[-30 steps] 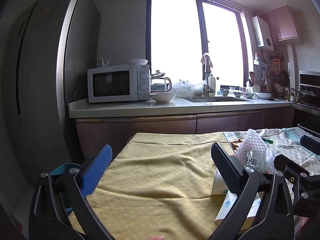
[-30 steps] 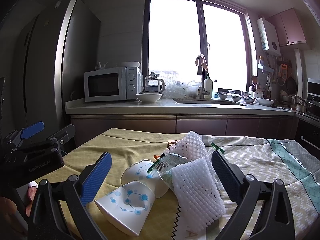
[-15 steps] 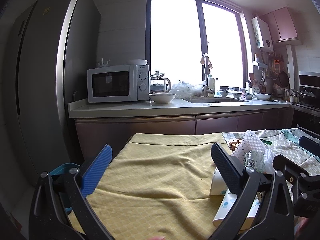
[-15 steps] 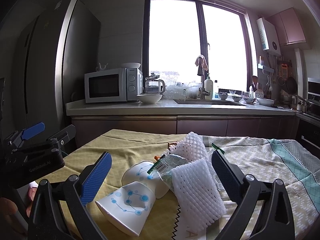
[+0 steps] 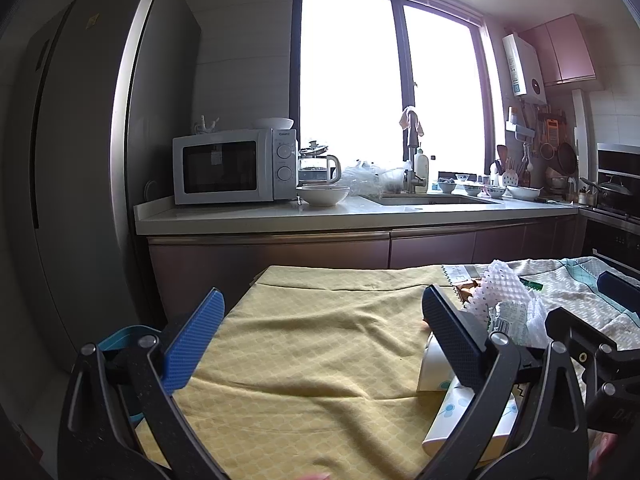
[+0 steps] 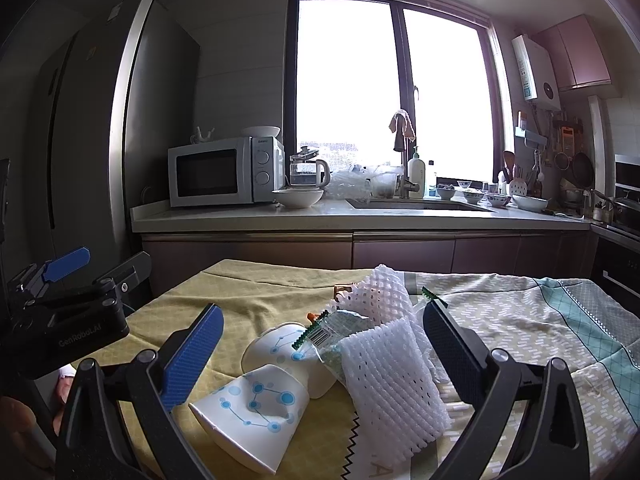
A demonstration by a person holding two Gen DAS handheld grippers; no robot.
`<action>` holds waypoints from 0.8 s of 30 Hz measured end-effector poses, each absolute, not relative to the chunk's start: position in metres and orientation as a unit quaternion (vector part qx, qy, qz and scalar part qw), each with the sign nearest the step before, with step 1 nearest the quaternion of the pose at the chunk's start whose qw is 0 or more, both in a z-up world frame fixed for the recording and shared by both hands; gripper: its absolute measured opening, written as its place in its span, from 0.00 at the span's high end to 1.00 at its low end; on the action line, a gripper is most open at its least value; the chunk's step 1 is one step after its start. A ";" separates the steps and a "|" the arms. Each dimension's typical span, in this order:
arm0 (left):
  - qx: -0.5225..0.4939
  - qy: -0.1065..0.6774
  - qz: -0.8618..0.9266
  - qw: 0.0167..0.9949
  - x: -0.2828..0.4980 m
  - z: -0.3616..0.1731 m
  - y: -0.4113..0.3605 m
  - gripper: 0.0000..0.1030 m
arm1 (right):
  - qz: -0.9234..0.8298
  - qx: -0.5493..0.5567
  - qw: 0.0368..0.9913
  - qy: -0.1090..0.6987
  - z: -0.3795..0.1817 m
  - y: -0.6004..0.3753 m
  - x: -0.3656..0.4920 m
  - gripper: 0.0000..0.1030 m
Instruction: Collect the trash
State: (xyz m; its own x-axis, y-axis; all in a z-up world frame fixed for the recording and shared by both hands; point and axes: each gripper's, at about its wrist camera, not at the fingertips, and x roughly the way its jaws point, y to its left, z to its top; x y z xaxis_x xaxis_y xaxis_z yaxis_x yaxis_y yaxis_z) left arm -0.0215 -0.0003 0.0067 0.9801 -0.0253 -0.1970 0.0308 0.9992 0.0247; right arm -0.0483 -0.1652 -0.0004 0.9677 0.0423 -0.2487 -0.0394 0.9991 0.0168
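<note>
— Where's the trash?

— Heaped on the yellow tablecloth [image 6: 256,304]: two crushed paper cups [image 6: 256,408], a foam fruit net [image 6: 392,380] and a barcoded wrapper [image 6: 332,332]. My right gripper [image 6: 324,356] hangs spread wide and empty over them; my left gripper [image 5: 320,336] is released too, over bare cloth.

— Risks?

— The foam net may squash and slip out, or I could pinch the cloth and drag everything.

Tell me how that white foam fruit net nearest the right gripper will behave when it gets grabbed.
The foam net is open mesh, so it will probably squash flat between the fingers and weigh almost nothing. It leans on the plastic wrapper and paper cups, so lifting it may drag or nudge them. The right gripper is open around it.
</note>
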 end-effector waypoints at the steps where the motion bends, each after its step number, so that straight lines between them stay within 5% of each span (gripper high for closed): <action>1: 0.014 0.099 -0.013 0.995 -0.022 0.007 0.000 0.05 | 0.020 0.006 0.992 0.126 0.000 -0.165 -0.048 0.06; 24: 0.010 0.104 -0.023 0.994 -0.021 0.005 -0.005 0.05 | 0.020 0.013 0.991 0.132 -0.003 -0.170 -0.048 0.06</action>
State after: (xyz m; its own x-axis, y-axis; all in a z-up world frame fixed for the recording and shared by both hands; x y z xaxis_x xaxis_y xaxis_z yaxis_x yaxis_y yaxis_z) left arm -0.0205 -0.0048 0.0047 0.9773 -0.0427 -0.2074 0.0469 0.9988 0.0154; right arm -0.0484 -0.1702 -0.0026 0.9642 0.0427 -0.2617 -0.0359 0.9989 0.0305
